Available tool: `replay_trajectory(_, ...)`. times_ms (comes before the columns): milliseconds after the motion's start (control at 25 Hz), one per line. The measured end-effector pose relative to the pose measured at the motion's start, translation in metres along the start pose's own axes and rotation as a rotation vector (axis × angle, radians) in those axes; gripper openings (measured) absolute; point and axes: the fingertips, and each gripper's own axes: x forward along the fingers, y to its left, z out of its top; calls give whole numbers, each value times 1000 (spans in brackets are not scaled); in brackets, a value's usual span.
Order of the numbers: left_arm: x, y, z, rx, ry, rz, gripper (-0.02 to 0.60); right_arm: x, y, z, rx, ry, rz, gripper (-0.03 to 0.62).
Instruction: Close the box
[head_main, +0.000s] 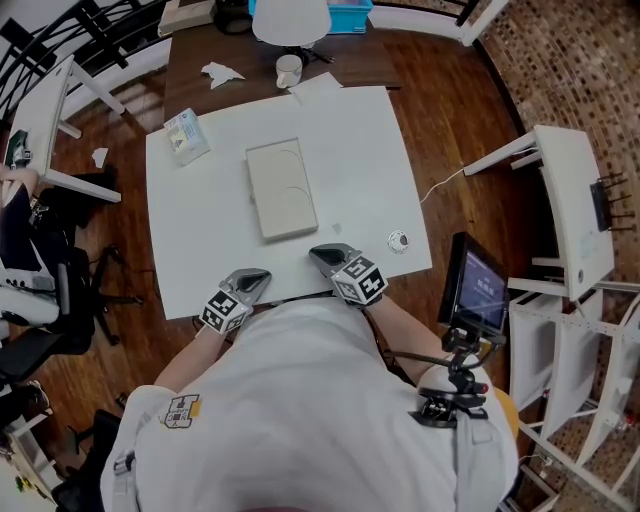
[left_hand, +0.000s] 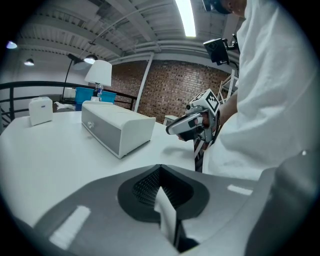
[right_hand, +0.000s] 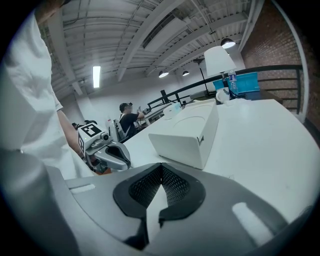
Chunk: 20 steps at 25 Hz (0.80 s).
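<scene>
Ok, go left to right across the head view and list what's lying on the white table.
small packet → box → small round disc

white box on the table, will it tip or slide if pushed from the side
The white box lies low and flat, so it probably slides rather than tips. Its walls look rigid. The smooth table likely offers little grip.
</scene>
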Motion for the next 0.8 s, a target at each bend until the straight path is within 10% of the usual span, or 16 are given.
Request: replay_trajectory(800,1,1,-2,-7,7,-5,0,5,-5,2,3,5,5,0)
